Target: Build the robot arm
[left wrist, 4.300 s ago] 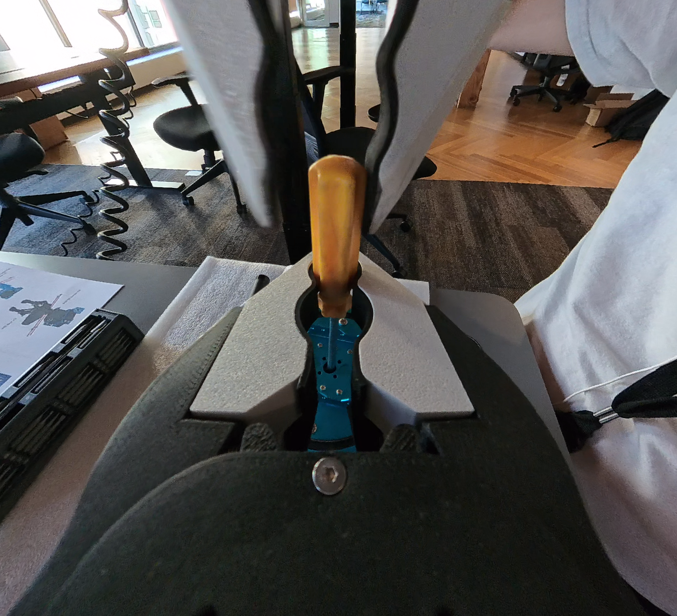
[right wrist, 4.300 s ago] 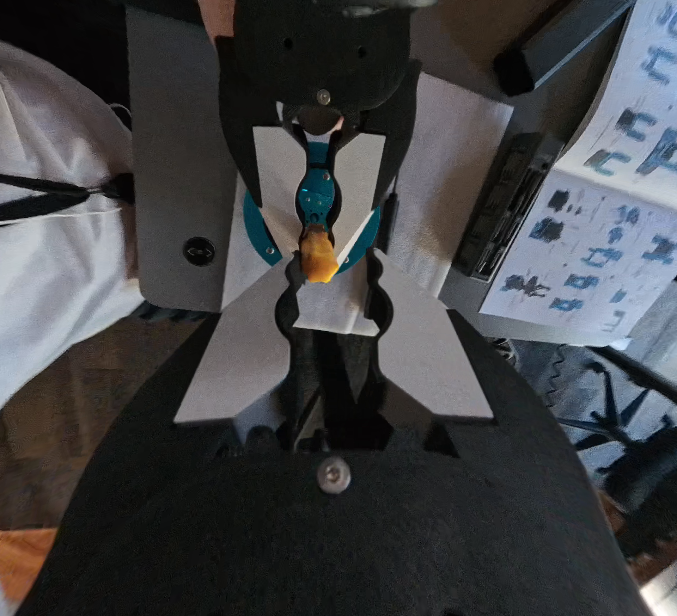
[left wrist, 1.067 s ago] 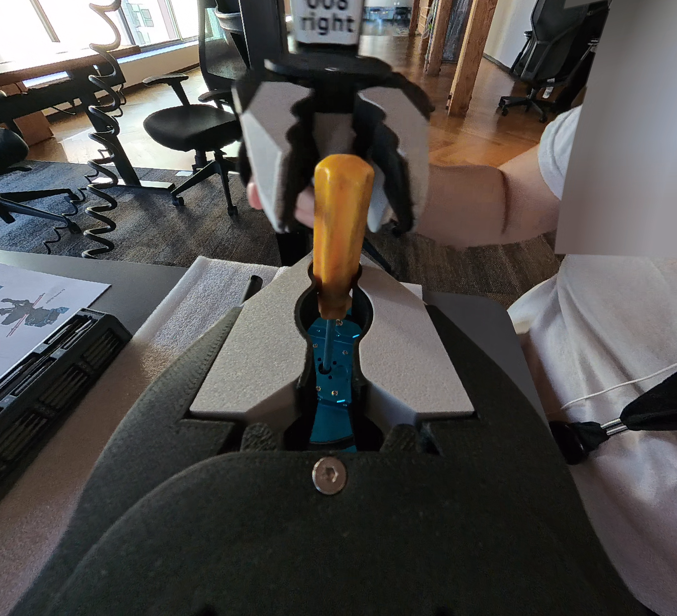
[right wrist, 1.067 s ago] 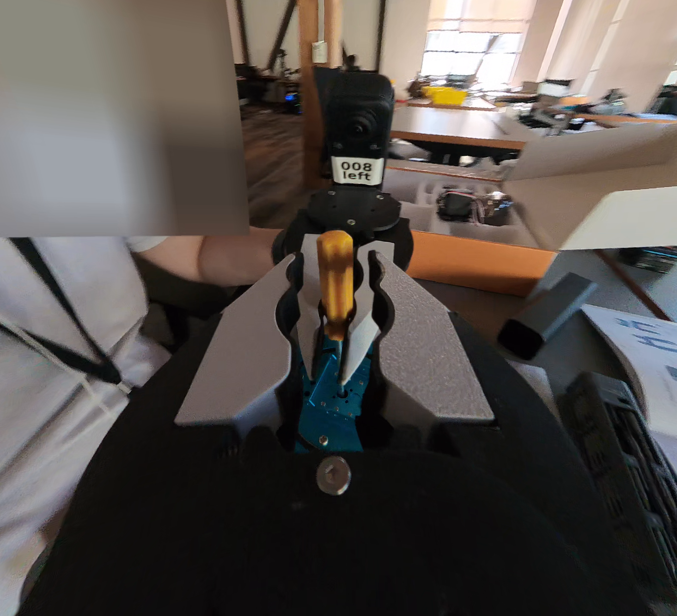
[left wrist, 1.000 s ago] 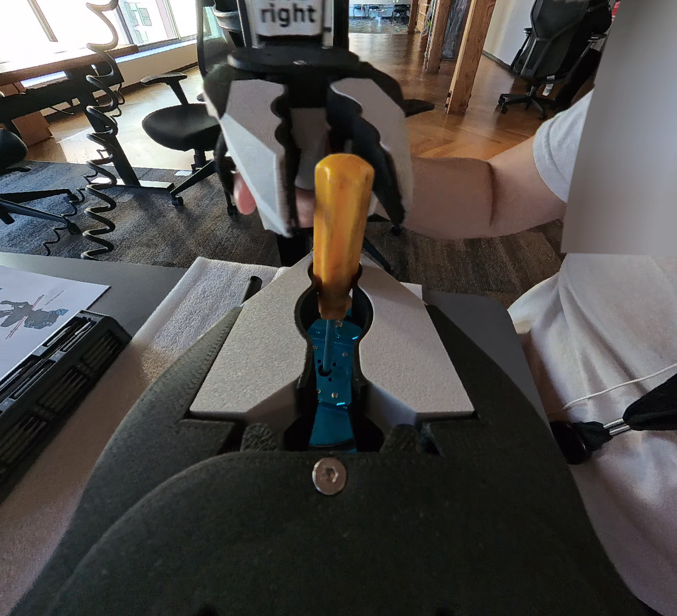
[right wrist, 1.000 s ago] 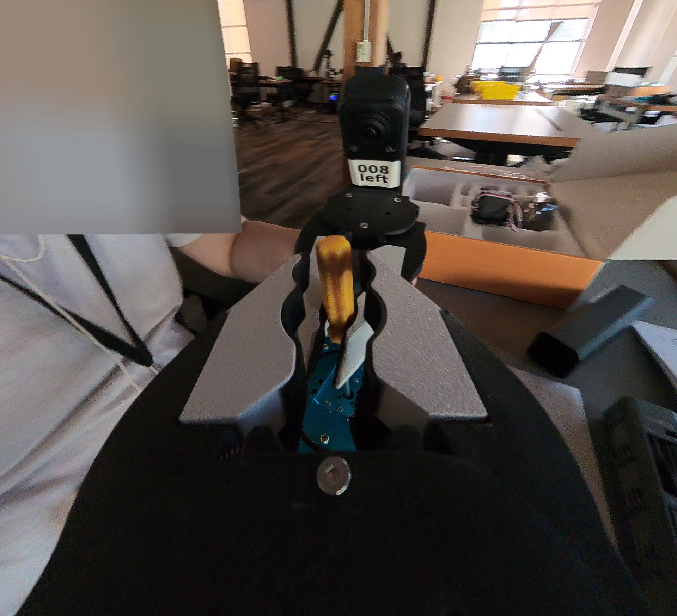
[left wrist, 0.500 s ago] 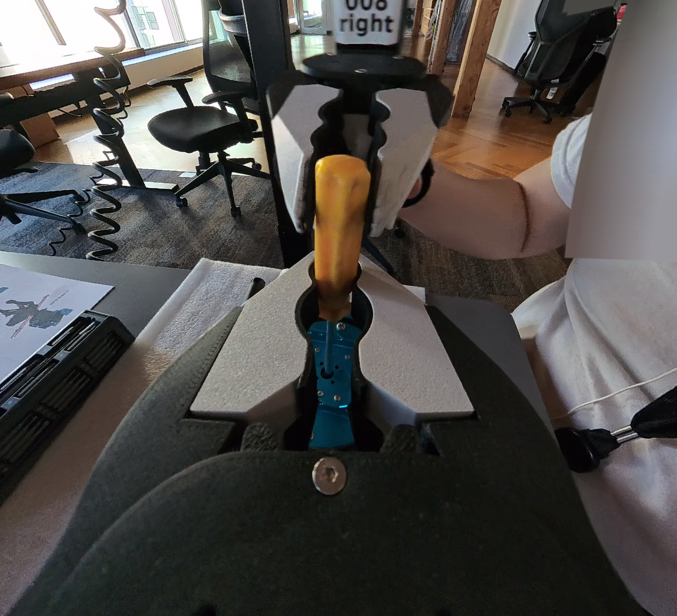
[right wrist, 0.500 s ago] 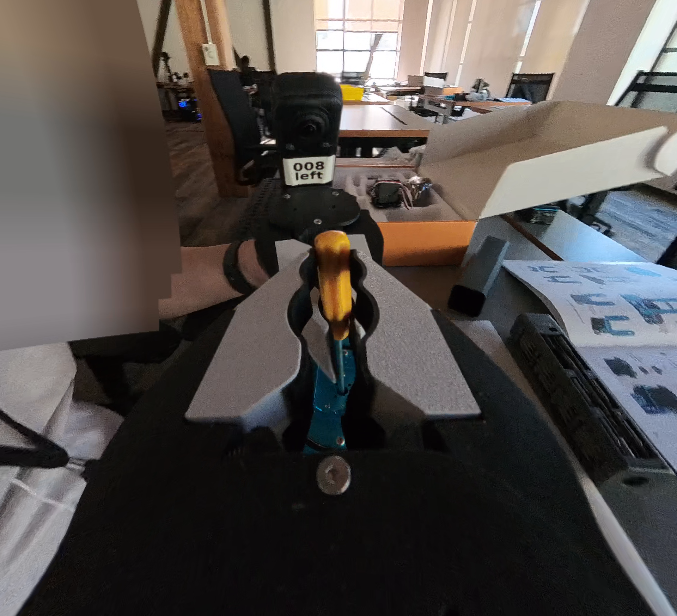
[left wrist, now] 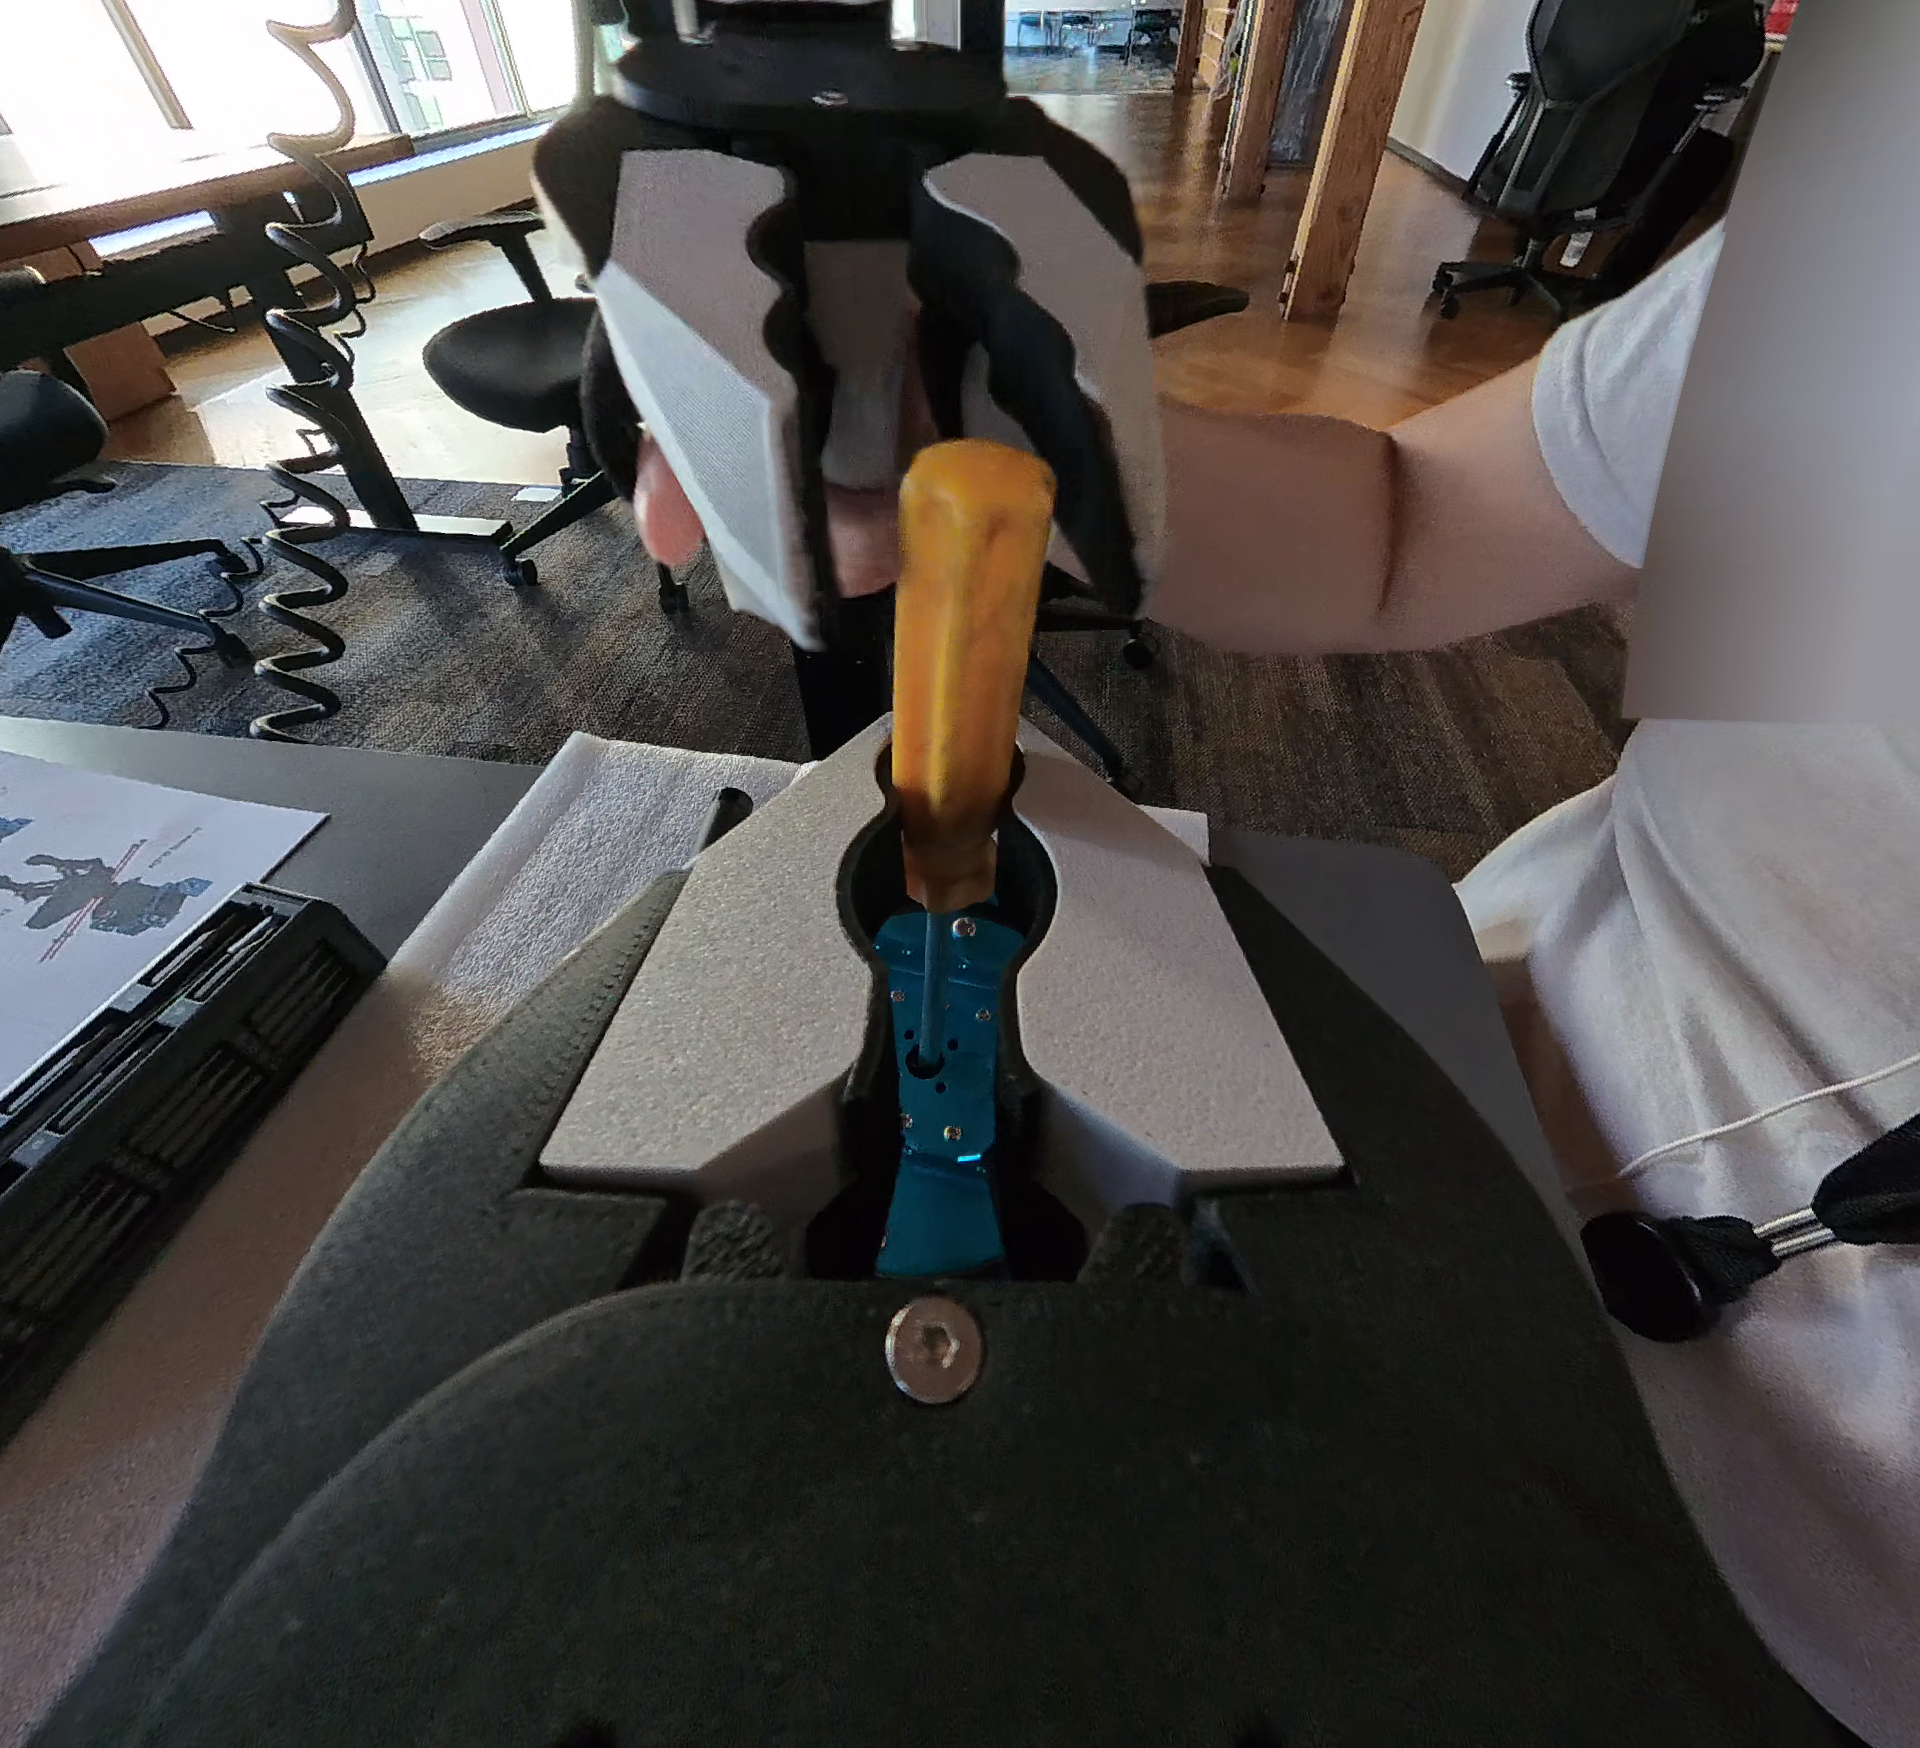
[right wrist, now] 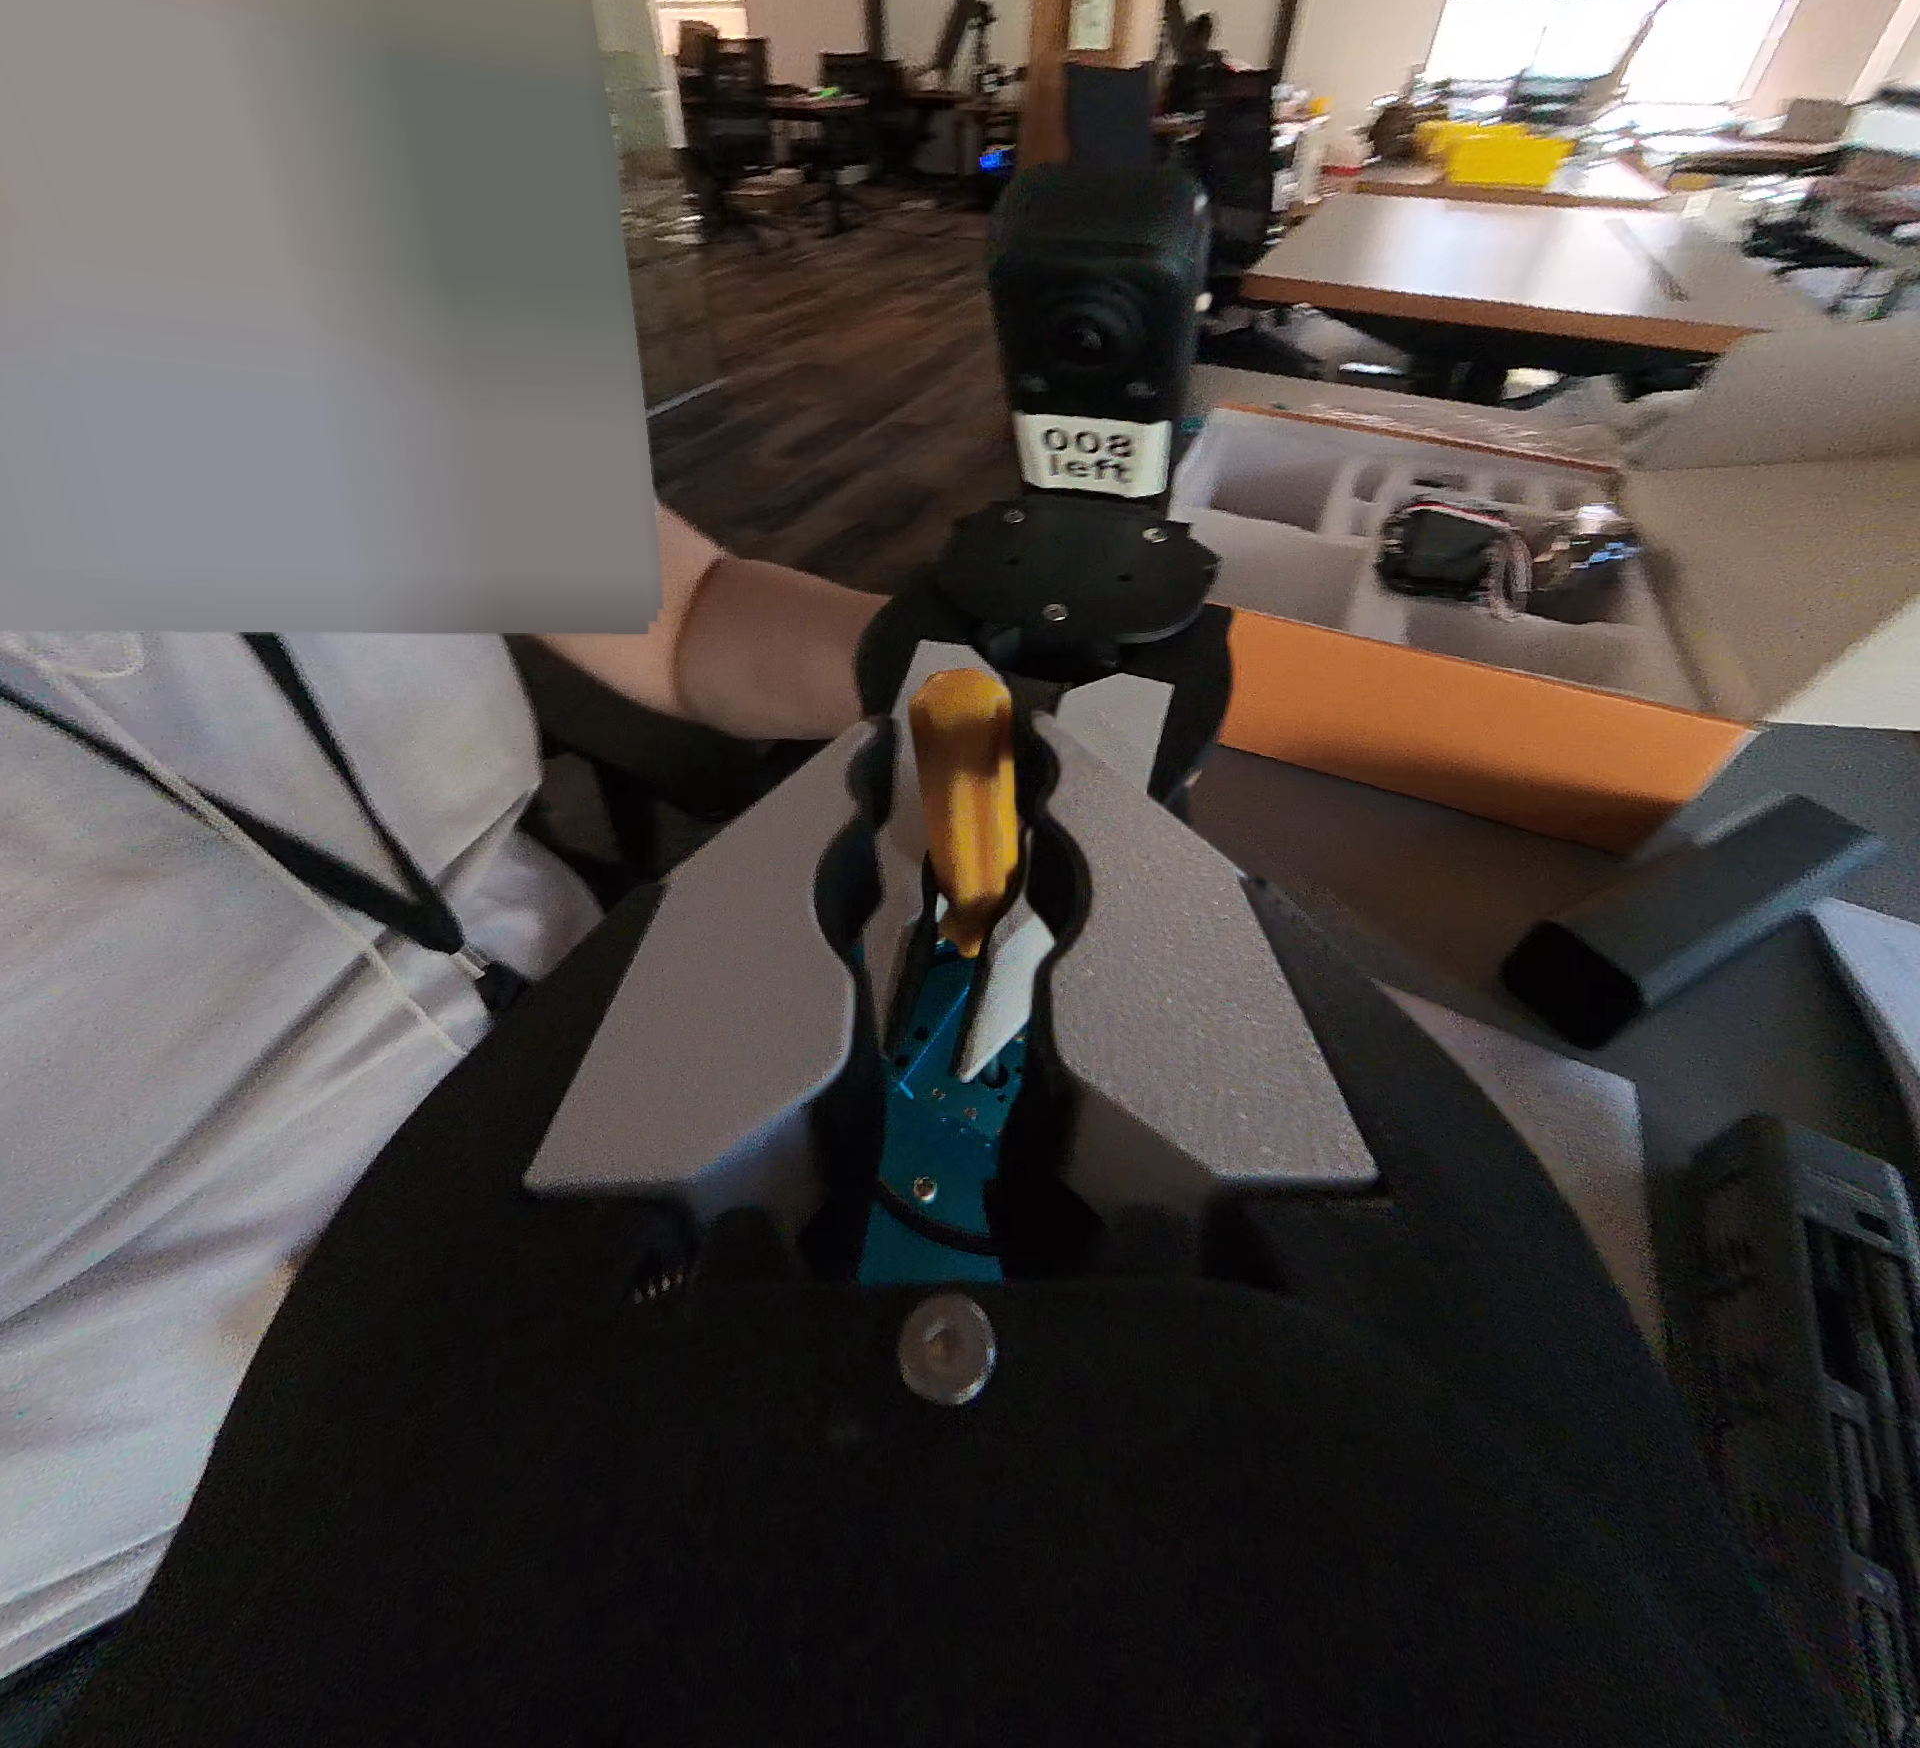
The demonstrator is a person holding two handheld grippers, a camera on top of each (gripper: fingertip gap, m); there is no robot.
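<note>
Left claw [left wrist: 940,825] clamped on blue metal part [left wrist: 940,1054] and amber-handled screwdriver [left wrist: 966,638] — upright, tip in part, over white pad [left wrist: 613,825] on bench [left wrist: 416,794]. Right claw [left wrist: 873,410] parted, unladen, behind handle.

Left gripper [left wrist: 948,768]: black textured body, two grey wedge-shaped fingers [left wrist: 727,1002] with wavy black inner edges, one silver hex screw [left wrist: 932,1351] at centre of body. Right gripper [right wrist: 961,753] built alike, with silver screw [right wrist: 945,1352]. Black camera [right wrist: 1093,316] mounted above each, white label [right wrist: 1091,453] with black writing below lens. White short-sleeved shirt [left wrist: 1714,1023] worn; black lanyard [right wrist: 343,846] and thin white cord [left wrist: 1745,1122] seen across it.
</note>
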